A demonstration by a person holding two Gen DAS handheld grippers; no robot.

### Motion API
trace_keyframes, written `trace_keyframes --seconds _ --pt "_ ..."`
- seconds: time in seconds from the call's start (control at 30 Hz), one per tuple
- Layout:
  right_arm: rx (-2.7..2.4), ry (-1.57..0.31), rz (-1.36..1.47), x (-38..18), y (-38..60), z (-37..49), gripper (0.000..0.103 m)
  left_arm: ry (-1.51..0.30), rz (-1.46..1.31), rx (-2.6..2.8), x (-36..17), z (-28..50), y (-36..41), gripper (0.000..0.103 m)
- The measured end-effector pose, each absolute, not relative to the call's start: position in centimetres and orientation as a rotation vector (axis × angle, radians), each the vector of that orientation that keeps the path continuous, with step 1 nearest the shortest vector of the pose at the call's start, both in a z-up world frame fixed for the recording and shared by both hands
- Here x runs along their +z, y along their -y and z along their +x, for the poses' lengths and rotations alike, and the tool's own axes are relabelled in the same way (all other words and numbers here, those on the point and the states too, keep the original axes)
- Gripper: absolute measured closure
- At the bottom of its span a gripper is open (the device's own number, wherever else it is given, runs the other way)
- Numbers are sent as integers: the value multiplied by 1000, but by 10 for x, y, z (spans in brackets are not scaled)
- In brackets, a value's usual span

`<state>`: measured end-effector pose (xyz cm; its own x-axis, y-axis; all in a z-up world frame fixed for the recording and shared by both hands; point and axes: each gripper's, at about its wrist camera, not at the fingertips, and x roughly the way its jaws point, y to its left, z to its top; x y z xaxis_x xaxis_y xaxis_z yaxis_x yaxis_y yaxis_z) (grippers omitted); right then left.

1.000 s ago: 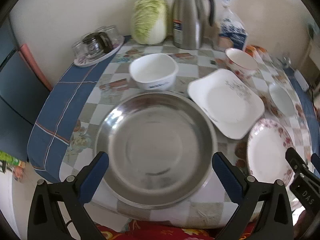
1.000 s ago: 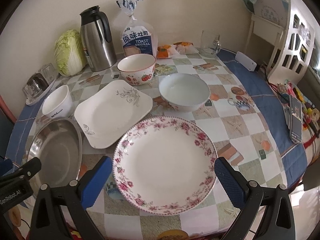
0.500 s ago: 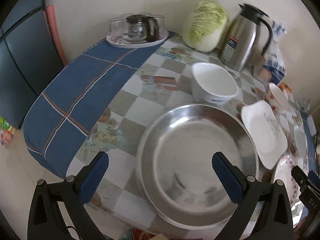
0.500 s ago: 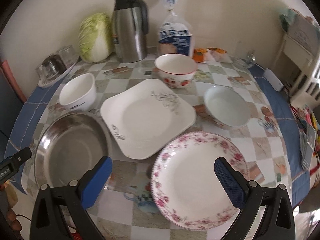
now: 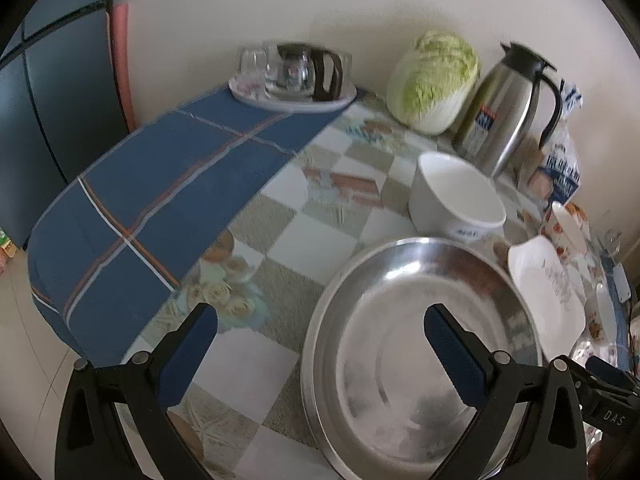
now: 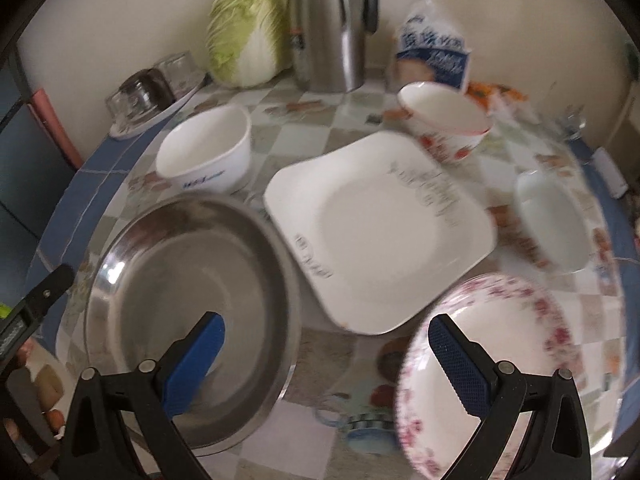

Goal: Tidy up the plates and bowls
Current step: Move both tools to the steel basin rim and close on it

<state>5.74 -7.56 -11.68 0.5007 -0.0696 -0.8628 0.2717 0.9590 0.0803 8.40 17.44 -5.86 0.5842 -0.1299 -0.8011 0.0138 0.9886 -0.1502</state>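
Note:
A wide steel basin (image 5: 420, 344) (image 6: 188, 300) sits at the table's near edge. Behind it stands a white bowl (image 5: 456, 196) (image 6: 206, 152). A square white plate (image 6: 376, 228) (image 5: 548, 296) lies to the basin's right, with a red-flowered bowl (image 6: 444, 118) behind it and a plain white bowl (image 6: 552, 220) at the right. A pink-flowered round plate (image 6: 492, 356) lies at the near right. My left gripper (image 5: 320, 332) hangs open over the basin's left rim. My right gripper (image 6: 326, 348) hangs open above the gap between the basin and the round plate.
Along the wall stand a cabbage (image 6: 246, 32), a steel thermos jug (image 6: 332, 24), a bread bag (image 6: 434, 56) and a tray of glasses (image 5: 292, 76). A blue cloth edge (image 5: 160, 184) drapes off the table's left side. A dark cabinet (image 5: 48, 100) stands at left.
Both grippers swung left. The left view now takes in the blue cloth and cabinet, with the basin shifted right. The right view moved from the round plate toward the basin. Both stayed open.

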Motion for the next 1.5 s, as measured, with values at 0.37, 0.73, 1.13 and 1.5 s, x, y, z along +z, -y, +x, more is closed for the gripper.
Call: trace_keyframes --seconds 0.37,0.73,1.13,1.5 --pt "-114 -1053 224 -137 63 63 25 -1021 -62 -101 -76 85 -161 0" --pt "-62 -1086 301 -151 64 67 59 -1045 -57 -108 -84 86 -163 0" --pt "-64 -1124 330 -166 67 70 74 -1101 -47 -137 -97 89 -159 37" --pt "-64 -1131 343 -175 69 76 83 -1147 -89 -174 -109 97 -159 46"
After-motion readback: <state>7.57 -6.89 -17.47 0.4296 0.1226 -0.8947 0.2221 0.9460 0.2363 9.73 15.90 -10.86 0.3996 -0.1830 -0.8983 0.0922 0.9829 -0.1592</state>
